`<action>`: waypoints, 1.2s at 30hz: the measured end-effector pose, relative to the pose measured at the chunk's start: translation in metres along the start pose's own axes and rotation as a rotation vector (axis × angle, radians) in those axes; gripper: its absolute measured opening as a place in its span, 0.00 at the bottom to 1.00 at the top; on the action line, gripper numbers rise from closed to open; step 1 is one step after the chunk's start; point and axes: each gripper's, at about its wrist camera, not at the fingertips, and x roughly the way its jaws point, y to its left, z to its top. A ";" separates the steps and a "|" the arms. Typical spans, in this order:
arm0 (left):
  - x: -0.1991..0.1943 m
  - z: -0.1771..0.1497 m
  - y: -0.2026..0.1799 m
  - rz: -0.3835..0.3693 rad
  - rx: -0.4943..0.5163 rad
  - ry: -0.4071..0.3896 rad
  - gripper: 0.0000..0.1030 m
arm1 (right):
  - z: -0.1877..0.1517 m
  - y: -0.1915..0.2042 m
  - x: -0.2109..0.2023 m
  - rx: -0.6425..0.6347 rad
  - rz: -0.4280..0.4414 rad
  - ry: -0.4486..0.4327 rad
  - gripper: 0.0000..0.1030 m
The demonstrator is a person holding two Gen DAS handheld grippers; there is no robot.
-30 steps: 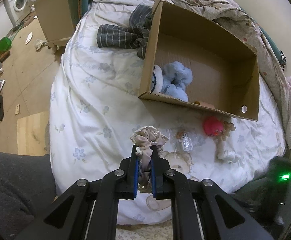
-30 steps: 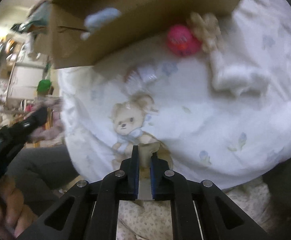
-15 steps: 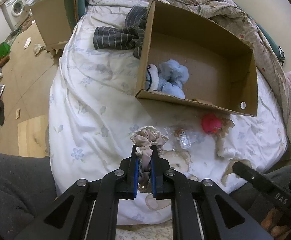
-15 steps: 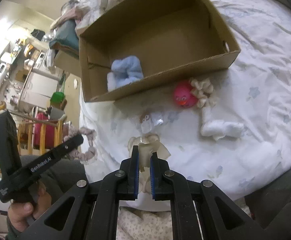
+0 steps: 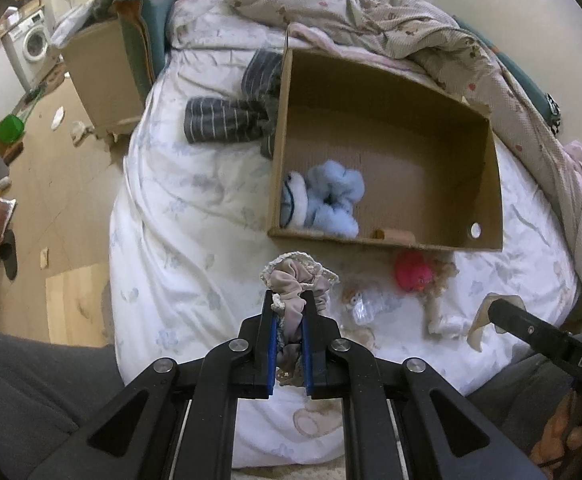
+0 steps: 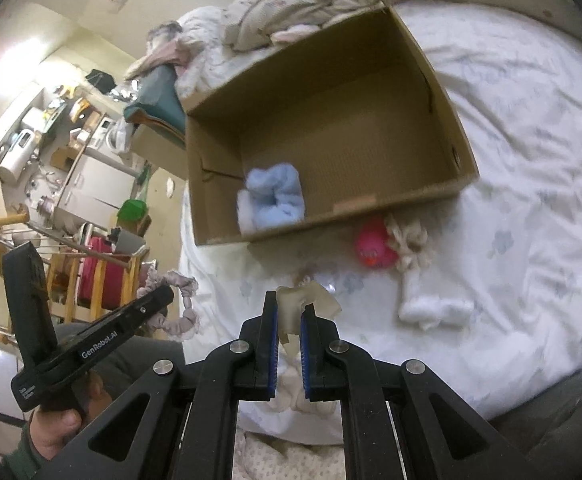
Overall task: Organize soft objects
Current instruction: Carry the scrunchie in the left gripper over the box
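Above the white bed (image 5: 179, 208), left hand-held gripper (image 5: 288, 304) pinching a scrunchie (image 5: 297, 280), right hand-held gripper (image 6: 288, 312) pinching cream cloth (image 6: 303, 300).

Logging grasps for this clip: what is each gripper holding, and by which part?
Left gripper pinches a mauve scrunchie by its lower loop; right gripper clamps a cream cloth piece at its middle.

A cardboard box (image 5: 387, 160) sits open on the bed (image 5: 195, 208), with a plush toy (image 5: 323, 200) inside its near left corner. Folded striped cloth (image 5: 227, 120) lies on the bed just left of the box, and a rumpled blanket (image 5: 411, 24) lies behind it. Before the box's near wall lie a round toy (image 5: 411, 274) and a small wrapped figure (image 5: 361, 304), side by side.
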 end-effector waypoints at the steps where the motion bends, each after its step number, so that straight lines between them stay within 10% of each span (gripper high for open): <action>1: -0.002 0.002 0.001 0.002 -0.002 -0.013 0.09 | 0.002 0.001 -0.001 -0.009 0.001 -0.005 0.10; 23: -0.014 0.010 0.012 0.016 -0.021 -0.065 0.09 | 0.000 0.004 0.006 -0.042 -0.009 -0.023 0.10; 36: -0.026 0.067 -0.002 -0.041 -0.026 -0.155 0.09 | 0.077 0.027 -0.032 -0.189 0.016 -0.129 0.10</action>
